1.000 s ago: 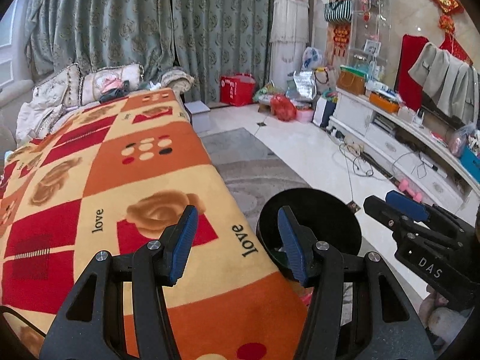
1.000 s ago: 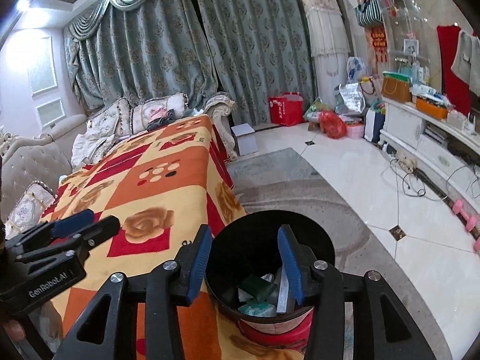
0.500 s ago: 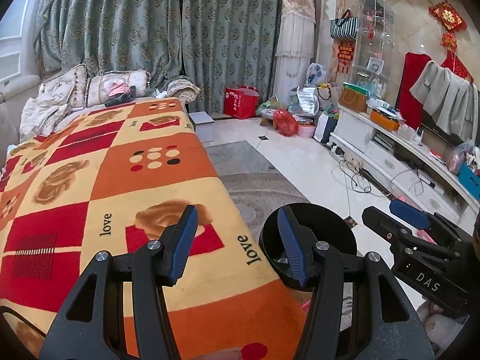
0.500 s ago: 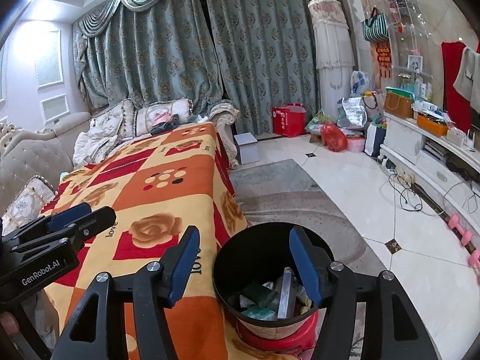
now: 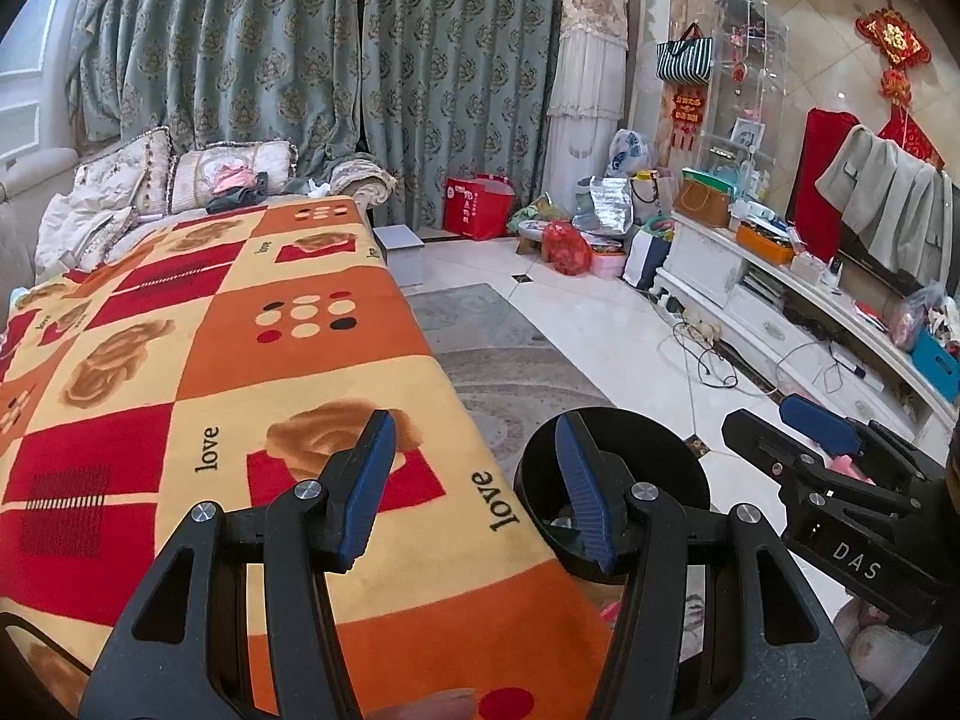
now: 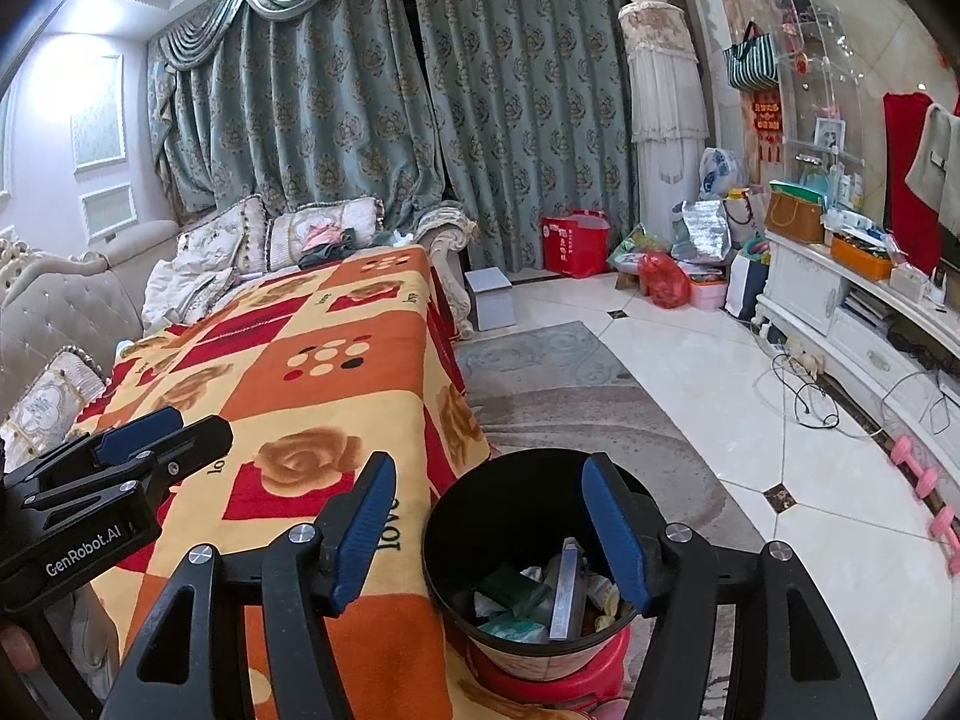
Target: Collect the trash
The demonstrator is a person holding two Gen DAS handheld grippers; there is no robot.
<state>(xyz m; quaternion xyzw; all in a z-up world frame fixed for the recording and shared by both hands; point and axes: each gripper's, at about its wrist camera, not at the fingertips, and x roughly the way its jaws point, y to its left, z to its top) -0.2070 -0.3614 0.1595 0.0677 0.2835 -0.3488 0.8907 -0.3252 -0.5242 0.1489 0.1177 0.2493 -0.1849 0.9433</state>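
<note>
A black trash bin (image 6: pixel 456 516) stands beside the blanket-covered table, holding several scraps of trash (image 6: pixel 522 594): green packets, crumpled paper and a grey strip. My right gripper (image 6: pixel 489 468) hovers just above the bin's mouth, open, nothing between its blue pads (image 6: pixel 612 534). My left gripper (image 5: pixel 474 426) is open and bare too, held over the blanket's edge (image 5: pixel 456 540) with the bin (image 5: pixel 660 450) behind its right finger. Each gripper shows in the other's view: the right gripper (image 5: pixel 780 426) at the right edge, the left gripper (image 6: pixel 156 432) at the left edge.
The bin rests on a red stool (image 6: pixel 540 678). An orange, red and yellow blanket (image 5: pixel 240 360) covers the long table. A grey rug (image 6: pixel 600 420) and pale tiles lie beyond. A white cabinet (image 6: pixel 840 324), loose cables (image 6: pixel 804 402), pink dumbbells (image 6: pixel 924 480) and bags line the right side.
The right gripper's jaws have spread wider above the bin. Both views have tipped slightly upward, so the bin sits lower in the picture. The left gripper's jaws have kept their gap.
</note>
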